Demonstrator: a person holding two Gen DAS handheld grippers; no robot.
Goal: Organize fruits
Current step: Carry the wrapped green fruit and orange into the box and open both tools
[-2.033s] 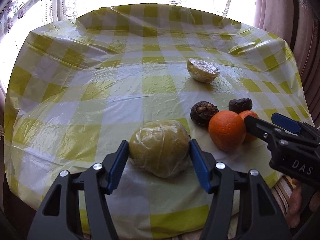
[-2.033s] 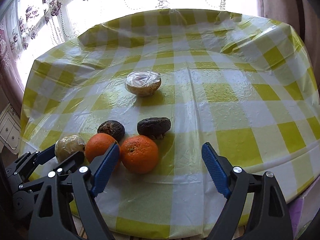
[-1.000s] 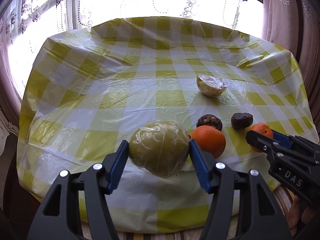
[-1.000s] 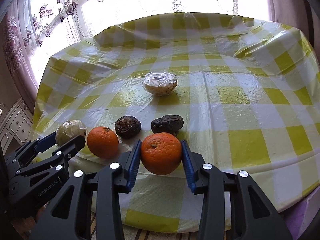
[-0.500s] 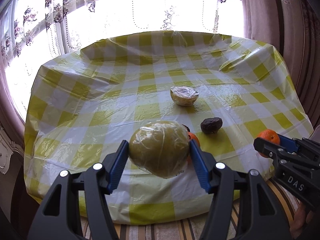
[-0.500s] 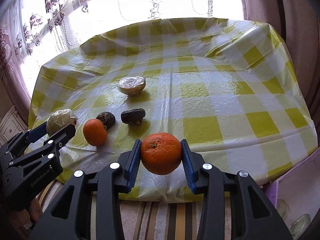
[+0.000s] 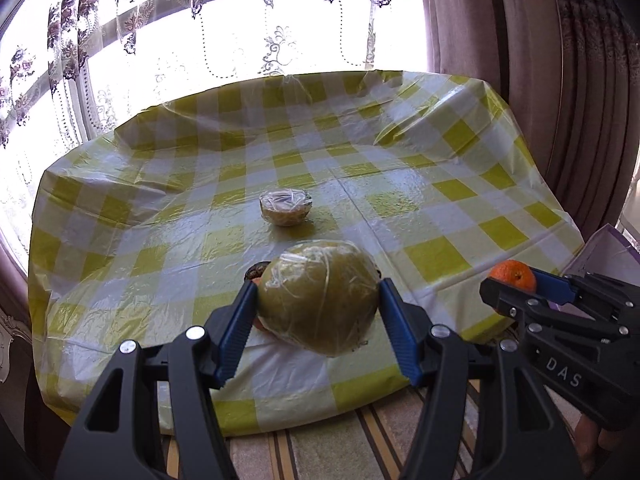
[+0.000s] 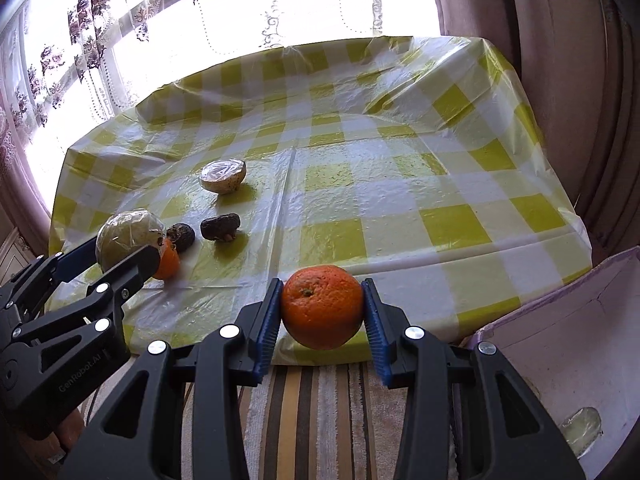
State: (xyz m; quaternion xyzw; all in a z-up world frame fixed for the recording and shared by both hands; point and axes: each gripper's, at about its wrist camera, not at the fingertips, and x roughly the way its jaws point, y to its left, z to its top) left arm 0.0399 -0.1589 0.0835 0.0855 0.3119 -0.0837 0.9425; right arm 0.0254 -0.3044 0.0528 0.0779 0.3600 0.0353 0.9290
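Fruits were mid-carry on both sides. The left gripper (image 7: 318, 312) had its blue pads clamped on a big plastic-wrapped green fruit (image 7: 318, 304), held clear of the checked tablecloth (image 7: 400, 200) out past the table's near edge. The right gripper (image 8: 322, 308) was squeezed tight on an orange (image 8: 322, 306), which hung over the striped rug (image 8: 312, 408), off the table altogether.

Back on the cloth sat what was left: a wrapped half fruit (image 8: 223, 176) at about 11 o'clock from the carried orange in the right wrist view, two dark wrinkled fruits (image 8: 220, 227) nearer at 10 o'clock, and a second orange (image 8: 168, 264) tucked behind the left gripper's finger. At 4 o'clock from the carried orange stood a pale open box (image 8: 560, 360) on the floor, with something plastic-wrapped lying in its bottom.

That box looked the likely drop spot, though that was only a guess. To do this step well, I judged each fruit wanted to be kept level and squarely between the pads during the swing, since the slick wrap on the green one could have let it slip. The two grippers rode near each other, so one needed to go in first. Lowering right down inside the box wall before letting go would have spared the fruit a bruise.
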